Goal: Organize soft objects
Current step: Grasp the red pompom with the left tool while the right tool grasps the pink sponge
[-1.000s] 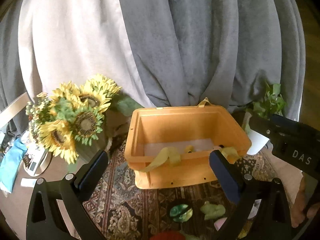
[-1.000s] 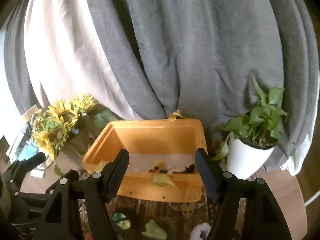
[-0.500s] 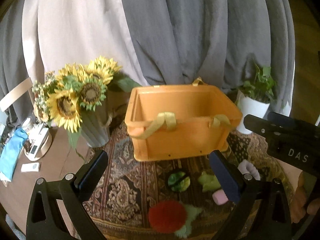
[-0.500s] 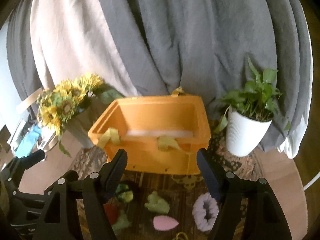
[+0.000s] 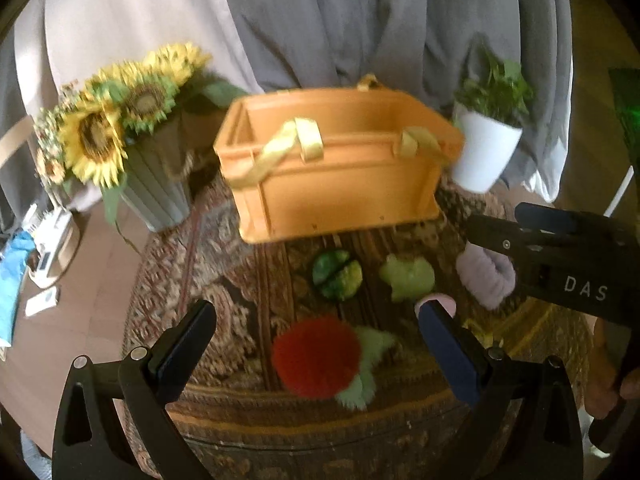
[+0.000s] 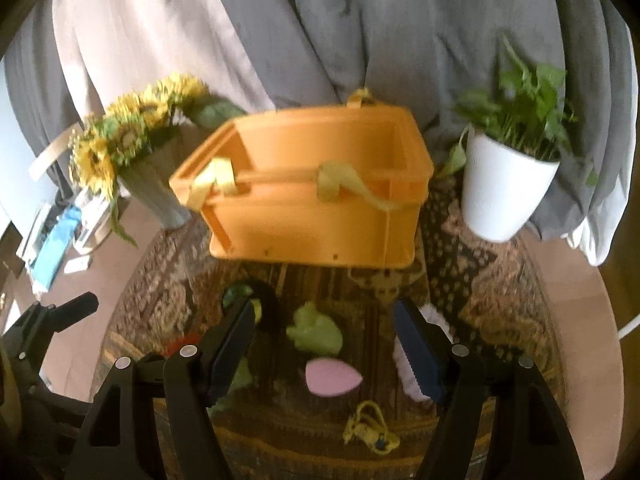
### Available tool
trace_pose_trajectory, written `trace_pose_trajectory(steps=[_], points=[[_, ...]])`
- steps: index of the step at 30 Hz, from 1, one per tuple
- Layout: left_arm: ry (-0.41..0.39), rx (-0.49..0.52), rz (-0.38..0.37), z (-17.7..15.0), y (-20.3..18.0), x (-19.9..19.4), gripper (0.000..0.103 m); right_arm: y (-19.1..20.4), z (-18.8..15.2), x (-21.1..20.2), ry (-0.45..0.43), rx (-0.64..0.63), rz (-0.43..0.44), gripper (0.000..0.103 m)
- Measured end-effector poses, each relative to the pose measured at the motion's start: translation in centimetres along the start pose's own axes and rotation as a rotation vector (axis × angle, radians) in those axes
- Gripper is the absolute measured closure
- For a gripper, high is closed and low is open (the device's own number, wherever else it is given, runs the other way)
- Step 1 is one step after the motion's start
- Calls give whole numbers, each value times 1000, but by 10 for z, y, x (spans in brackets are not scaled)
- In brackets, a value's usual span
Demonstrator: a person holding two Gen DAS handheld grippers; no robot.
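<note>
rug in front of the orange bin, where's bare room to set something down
Free: the rug left of the green ball and red pompom, toward the sunflower vase. Crowded: from the ball right to the purple scrunchie, below the orange bin.

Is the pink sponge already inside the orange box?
No, the pink sponge lies on the patterned rug in front of the orange box, between the open fingers of the right gripper.

Orange bin (image 6: 312, 216) interior hidden; lilac scrunchie (image 6: 408, 364) partly behind right fingers (image 6: 416, 354)
</note>
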State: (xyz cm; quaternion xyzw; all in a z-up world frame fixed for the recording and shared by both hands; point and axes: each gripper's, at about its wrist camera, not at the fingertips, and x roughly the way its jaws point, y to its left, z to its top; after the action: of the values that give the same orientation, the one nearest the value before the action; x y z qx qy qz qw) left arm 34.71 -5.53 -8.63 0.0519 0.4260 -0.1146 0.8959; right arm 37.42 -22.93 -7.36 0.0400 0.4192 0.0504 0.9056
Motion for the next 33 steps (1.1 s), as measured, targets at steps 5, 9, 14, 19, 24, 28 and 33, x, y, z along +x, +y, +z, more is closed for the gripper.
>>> trace_pose_trajectory(steps=[5, 9, 14, 19, 24, 28, 33], points=[[80, -15, -32, -13, 1, 14, 0, -1, -16, 13, 75, 1, 5, 30], [129, -23, -45, -23, 2, 25, 0, -1, -28, 25, 136, 7, 16, 31], [183, -34, -63, -34, 2, 40, 0, -1, -40, 41, 205, 14, 23, 30], [206, -45, -81, -43, 2, 53, 0, -3, -51, 56, 265, 22, 23, 31], [201, -51, -88, -46, 4, 63, 0, -6, -59, 70, 319, 35, 26, 31], [201, -47, -84, -46, 7, 73, 0, -5, -63, 80, 343, 36, 22, 31], [222, -52, -74, -46, 10, 90, 1, -5, -68, 97, 391, 44, 21, 31]])
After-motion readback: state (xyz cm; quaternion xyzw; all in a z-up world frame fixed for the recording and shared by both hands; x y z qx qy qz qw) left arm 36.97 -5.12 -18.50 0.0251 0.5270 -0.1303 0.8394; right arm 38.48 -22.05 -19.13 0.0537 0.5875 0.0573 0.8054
